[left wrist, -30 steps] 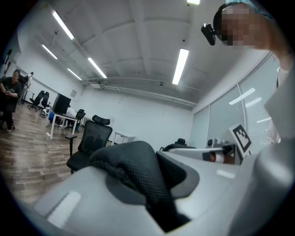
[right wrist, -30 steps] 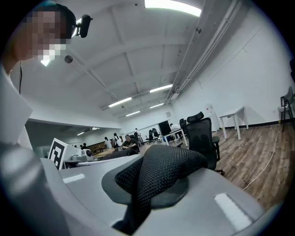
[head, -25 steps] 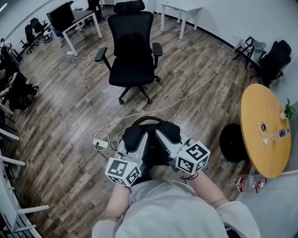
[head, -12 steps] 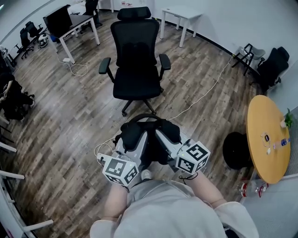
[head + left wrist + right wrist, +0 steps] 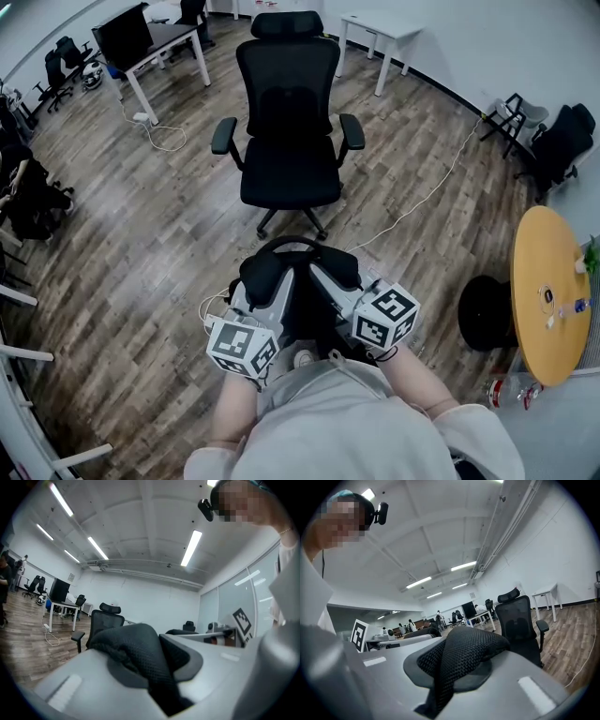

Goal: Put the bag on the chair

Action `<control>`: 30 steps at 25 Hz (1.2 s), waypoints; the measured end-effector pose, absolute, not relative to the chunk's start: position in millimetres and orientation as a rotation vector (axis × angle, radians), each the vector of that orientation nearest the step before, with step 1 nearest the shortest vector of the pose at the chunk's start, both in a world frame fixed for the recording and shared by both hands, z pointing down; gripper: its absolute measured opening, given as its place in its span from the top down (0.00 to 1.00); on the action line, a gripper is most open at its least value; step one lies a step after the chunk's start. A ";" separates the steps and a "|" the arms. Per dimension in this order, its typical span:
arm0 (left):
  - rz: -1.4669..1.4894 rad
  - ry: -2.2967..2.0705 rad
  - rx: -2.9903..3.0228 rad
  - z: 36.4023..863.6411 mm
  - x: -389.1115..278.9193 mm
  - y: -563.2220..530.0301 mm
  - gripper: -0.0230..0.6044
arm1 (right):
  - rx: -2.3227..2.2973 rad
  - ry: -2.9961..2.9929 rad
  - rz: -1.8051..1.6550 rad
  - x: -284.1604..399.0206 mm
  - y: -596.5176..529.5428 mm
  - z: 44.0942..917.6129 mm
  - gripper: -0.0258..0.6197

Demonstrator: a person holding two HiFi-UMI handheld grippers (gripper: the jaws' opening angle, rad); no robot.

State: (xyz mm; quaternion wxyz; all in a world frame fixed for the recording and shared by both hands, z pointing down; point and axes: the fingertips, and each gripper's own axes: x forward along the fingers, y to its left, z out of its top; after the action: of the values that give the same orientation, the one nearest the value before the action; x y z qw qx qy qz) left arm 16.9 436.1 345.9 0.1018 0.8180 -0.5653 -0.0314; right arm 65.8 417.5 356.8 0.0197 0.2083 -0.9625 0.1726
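Observation:
The black bag [image 5: 302,314] hangs between my two grippers over the wooden floor, close in front of the person. My left gripper [image 5: 265,282] is shut on its left mesh shoulder strap [image 5: 140,653]. Its right strap [image 5: 459,660] is pinched in my right gripper [image 5: 330,274], also shut. In the left gripper view the left gripper [image 5: 152,674] shows the strap bulging out of its jaws; the right gripper [image 5: 440,681] shows the same. The black office chair [image 5: 291,164] stands just ahead, seat empty and facing me. The chair [image 5: 104,618] shows beyond the left jaws, and the chair [image 5: 520,623] to the right of the right jaws.
A white cable [image 5: 422,199] runs across the floor to a power strip [image 5: 214,304] by my left gripper. A round yellow table [image 5: 548,309] and a black round base [image 5: 483,314] stand at the right. White desks [image 5: 155,42] and a white table [image 5: 380,23] line the back.
The chair has come nearer and more central in the head view as the person walks towards it. Both grippers keep their hold on the bag's straps.

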 end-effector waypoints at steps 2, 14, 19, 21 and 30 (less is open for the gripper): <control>-0.081 -1.683 2.399 350.1 8.3 418.3 0.85 | 0.623 -2.984 0.547 56.5 398.4 361.1 0.92; -0.063 -1.786 2.283 363.5 -26.3 252.0 0.85 | 0.435 -3.012 0.595 19.0 225.4 370.2 0.91; -0.080 -1.820 2.277 361.3 -30.9 168.1 0.85 | 0.404 -3.024 0.601 13.4 142.7 365.6 0.91; -0.097 -1.837 2.287 355.8 -32.1 135.7 0.85 | 0.389 -3.043 0.577 12.9 111.8 358.6 0.91; -0.113 -1.788 2.325 345.9 -35.3 14.2 0.85 | 0.418 -3.048 0.526 12.9 -8.2 348.3 0.91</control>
State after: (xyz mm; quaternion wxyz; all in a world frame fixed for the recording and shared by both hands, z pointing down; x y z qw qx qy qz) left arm -35.3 14.2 345.9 0.1030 0.7879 -0.6059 -0.0382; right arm 12.9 -8.2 348.3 0.0104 0.1339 -0.9765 0.1685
